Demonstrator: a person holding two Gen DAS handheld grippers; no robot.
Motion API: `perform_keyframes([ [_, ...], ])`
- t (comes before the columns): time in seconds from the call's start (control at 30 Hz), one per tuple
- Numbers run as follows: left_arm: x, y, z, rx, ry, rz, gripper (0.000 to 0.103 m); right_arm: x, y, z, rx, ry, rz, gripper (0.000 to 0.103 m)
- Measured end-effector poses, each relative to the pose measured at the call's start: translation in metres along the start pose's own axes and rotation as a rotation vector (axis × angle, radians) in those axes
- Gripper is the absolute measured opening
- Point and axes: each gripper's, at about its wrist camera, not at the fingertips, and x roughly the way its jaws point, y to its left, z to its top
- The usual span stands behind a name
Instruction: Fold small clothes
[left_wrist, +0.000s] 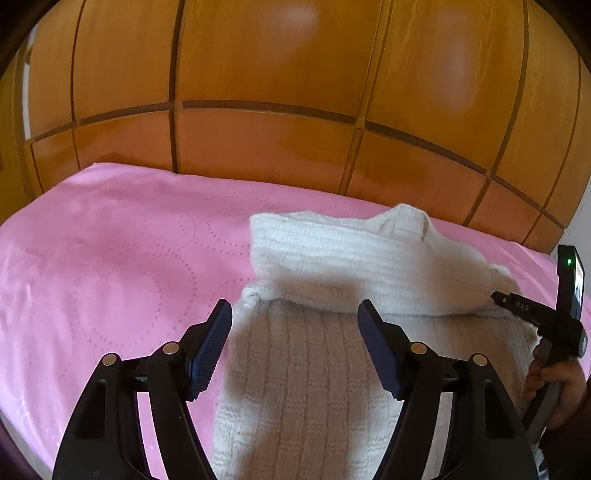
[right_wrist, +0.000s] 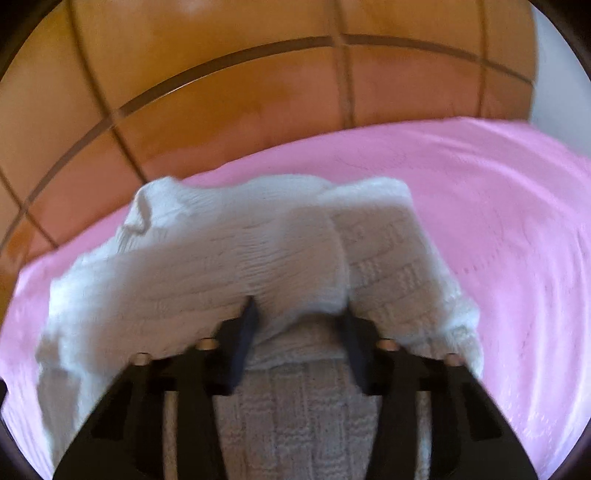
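A small white knitted sweater (left_wrist: 332, 273) lies on a pink bedspread (left_wrist: 110, 258), its upper part folded over the ribbed body. My left gripper (left_wrist: 295, 314) is open and empty, hovering just above the sweater's left body. My right gripper (right_wrist: 299, 317) shows in the left wrist view (left_wrist: 524, 306) at the sweater's right edge. In the right wrist view its jaws stand apart with a bunched fold of the sweater (right_wrist: 258, 251) draped between and over the fingertips (right_wrist: 249, 321). That view is blurred.
A wooden panelled headboard or wardrobe (left_wrist: 277, 92) rises right behind the bed's far edge. Pink bedspread (right_wrist: 498, 221) stretches to the left and right of the sweater. A white wall strip (right_wrist: 546, 74) shows at far right.
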Motion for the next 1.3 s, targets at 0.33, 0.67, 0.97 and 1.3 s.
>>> perform_keyframes([
  [0.33,-0.011,0.007,-0.012,-0.013,0.014,0.023,0.069,0.010,0.003,0.003,-0.043,0.019,-0.061,0.010],
  [0.67,-0.024,0.022,-0.035,-0.004,0.040,0.049,0.070,-0.044,-0.034,-0.018,0.015,0.000,-0.005,0.080],
  [0.97,-0.030,0.035,-0.072,0.022,0.106,0.060,0.070,-0.071,-0.074,-0.077,-0.005,0.105,0.121,0.087],
  [1.3,-0.051,0.052,-0.120,0.040,0.232,-0.024,0.064,-0.113,-0.102,-0.141,0.021,0.220,0.252,0.085],
])
